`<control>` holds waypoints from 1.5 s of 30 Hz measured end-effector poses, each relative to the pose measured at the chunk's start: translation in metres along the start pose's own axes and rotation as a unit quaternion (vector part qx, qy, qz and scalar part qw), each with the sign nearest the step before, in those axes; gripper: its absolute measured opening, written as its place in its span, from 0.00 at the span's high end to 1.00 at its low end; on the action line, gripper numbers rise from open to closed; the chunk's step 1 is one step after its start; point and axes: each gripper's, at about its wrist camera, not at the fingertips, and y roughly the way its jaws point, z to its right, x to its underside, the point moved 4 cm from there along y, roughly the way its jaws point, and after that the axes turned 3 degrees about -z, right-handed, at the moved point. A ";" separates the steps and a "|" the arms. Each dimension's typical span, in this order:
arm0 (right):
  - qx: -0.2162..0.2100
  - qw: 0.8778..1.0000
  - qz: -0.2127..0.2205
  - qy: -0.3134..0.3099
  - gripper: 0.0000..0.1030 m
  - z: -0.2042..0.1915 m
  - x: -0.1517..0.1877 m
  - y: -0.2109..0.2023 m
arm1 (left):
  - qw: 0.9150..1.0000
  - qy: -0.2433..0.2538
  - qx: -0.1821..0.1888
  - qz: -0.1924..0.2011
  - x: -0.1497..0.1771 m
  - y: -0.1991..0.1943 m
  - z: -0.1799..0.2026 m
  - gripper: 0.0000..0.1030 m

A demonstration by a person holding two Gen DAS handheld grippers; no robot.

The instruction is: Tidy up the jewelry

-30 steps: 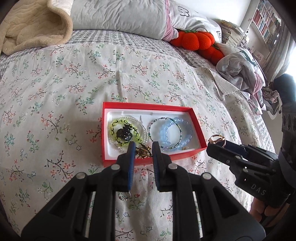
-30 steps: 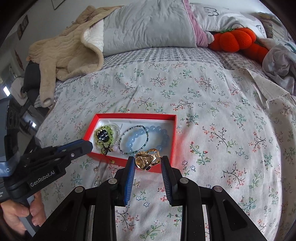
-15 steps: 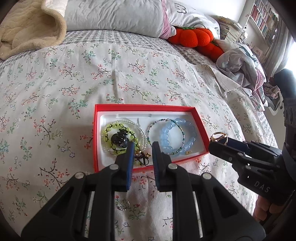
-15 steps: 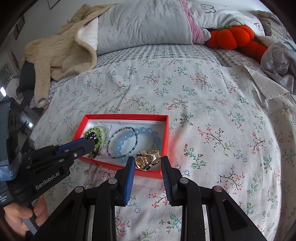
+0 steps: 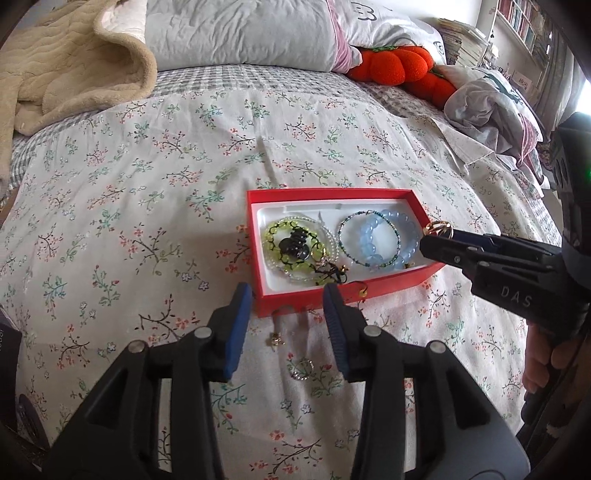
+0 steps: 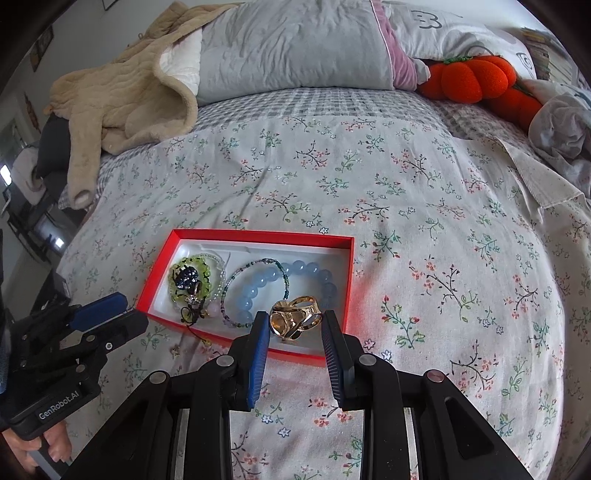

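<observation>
A red box with a white lining lies on the floral bedspread. It holds a yellow-green bead bracelet, a blue bead bracelet and a dark corded charm against its near wall. My left gripper hovers just before that wall. Its jaws are opening, with only the wall and bedspread between them. My right gripper is shut on a gold ring over the box's right end.
A small earring and a silver ring lie on the bedspread before the box. Behind are a beige blanket, a grey pillow and an orange plush, with crumpled clothes at the right.
My left jaws have spread apart and let go of the dark charm, which now lies at the box's near wall. The right gripper still holds the gold ring in about the same spot.
</observation>
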 end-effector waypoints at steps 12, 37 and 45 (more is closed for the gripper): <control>0.010 1.000 -0.003 -0.004 0.71 -0.010 -0.006 0.014 | 0.999 -0.002 -0.015 -0.030 0.017 0.002 -0.014 0.46; 0.017 0.999 0.007 -0.028 0.29 -0.014 0.028 -0.035 | 0.997 -0.011 -0.039 -0.062 0.044 -0.008 -0.022 0.22; 0.025 0.999 -0.019 -0.038 0.25 -0.016 0.054 -0.031 | 0.996 -0.010 -0.050 -0.074 0.059 -0.007 -0.029 0.21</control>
